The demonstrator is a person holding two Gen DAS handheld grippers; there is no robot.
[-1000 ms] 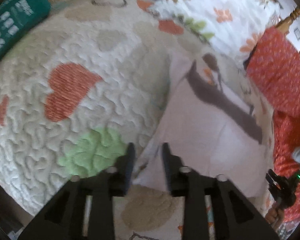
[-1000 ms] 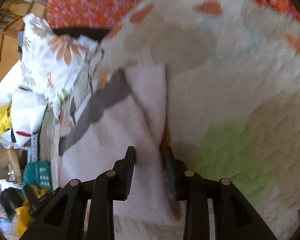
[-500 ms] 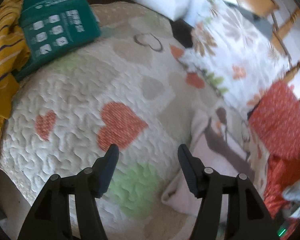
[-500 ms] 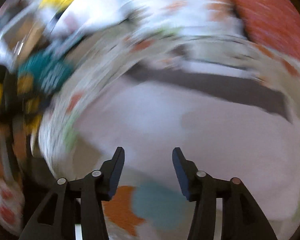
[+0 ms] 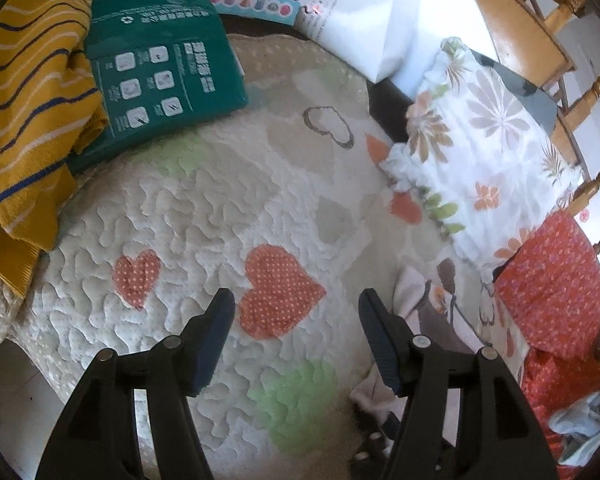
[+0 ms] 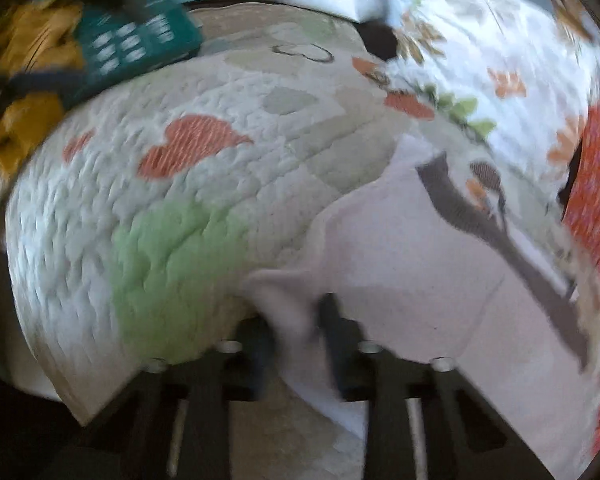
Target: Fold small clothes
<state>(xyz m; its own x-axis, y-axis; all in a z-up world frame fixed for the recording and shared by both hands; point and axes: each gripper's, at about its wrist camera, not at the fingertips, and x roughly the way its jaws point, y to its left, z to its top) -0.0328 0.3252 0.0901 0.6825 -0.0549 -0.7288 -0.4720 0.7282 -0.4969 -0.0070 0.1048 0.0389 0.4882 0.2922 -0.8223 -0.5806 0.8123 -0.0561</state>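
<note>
The right tool (image 6: 296, 320) is closing on a corner of the pale pink cloth with a grey band (image 6: 440, 272), which spreads toward the right of the frame. The left tool (image 5: 296, 320) is opening, nothing between its jaws; there the cloth (image 5: 428, 316) lies at lower right.

Left tool (image 5: 296, 312): matte black plastic, two angular fingers with ribbed dark pads (image 5: 376, 336), silver round screw heads on the finger arms, triangular cut-outs in the frame. Right tool (image 6: 296, 320): same black build, silver screws, two metal rods below; blurred.
</note>
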